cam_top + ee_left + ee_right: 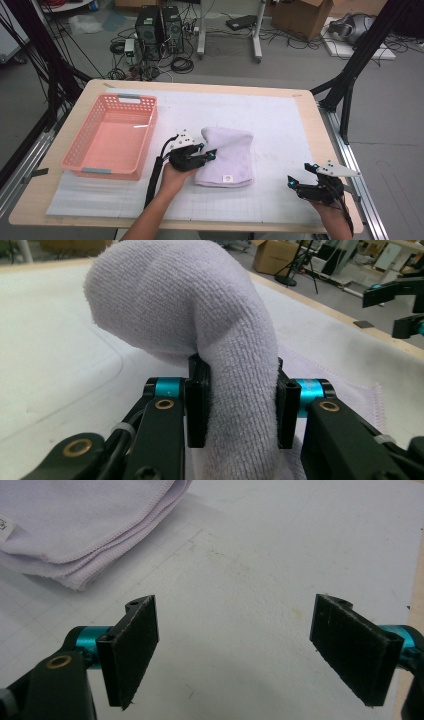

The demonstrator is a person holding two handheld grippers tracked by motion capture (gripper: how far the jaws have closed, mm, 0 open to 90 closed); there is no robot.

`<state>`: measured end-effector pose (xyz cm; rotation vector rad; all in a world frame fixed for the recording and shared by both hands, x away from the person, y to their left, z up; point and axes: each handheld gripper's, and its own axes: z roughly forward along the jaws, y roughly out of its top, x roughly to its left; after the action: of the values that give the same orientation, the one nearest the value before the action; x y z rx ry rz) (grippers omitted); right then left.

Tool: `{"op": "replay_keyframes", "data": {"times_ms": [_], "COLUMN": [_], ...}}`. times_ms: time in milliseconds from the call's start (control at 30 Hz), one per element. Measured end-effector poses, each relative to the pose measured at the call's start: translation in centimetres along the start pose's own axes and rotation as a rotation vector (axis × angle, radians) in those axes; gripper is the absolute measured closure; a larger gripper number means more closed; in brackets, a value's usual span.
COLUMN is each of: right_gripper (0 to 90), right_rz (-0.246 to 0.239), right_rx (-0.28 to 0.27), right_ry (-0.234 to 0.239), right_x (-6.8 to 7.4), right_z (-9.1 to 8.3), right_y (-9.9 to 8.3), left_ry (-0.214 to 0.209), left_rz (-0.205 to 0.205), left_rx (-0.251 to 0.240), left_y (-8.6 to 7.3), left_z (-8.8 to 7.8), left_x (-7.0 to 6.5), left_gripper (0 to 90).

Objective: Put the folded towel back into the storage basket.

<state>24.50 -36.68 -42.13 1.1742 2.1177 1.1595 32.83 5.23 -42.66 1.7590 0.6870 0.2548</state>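
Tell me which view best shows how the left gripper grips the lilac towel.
The left gripper view: the left gripper has both pads pressed on a bunched fold of the lilac towel. The high view shows that gripper at the folded towel's left edge, the contact hidden. The right gripper view shows the towel's layered corner.
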Motion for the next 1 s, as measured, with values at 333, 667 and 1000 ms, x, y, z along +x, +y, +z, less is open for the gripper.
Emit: {"op": "replay_keyframes", "data": {"times_ms": [333,667,1000], "right_gripper": [18.5,18.6,18.6], "right_rz": [0.005,0.005,0.003], "right_rx": [0.001,-0.004,-0.009], "right_ry": [0.003,0.001,0.003], "right_x": [0.1,0.1,0.1], "right_z": [0.0,-0.1,0.0], "right_y": [0.0,0.0,0.1], "left_ry": [-0.035,-0.050,-0.047], "left_rz": [0.101,0.135,0.144], "left_rx": [-0.083,-0.141,-0.201], "left_y": [1.8,2.8,4.3], "left_z": [-1.8,-3.1,-5.3], "left_x": [-1.5,-1.7,-1.6], "left_gripper": [68.3,69.0,69.5]}}
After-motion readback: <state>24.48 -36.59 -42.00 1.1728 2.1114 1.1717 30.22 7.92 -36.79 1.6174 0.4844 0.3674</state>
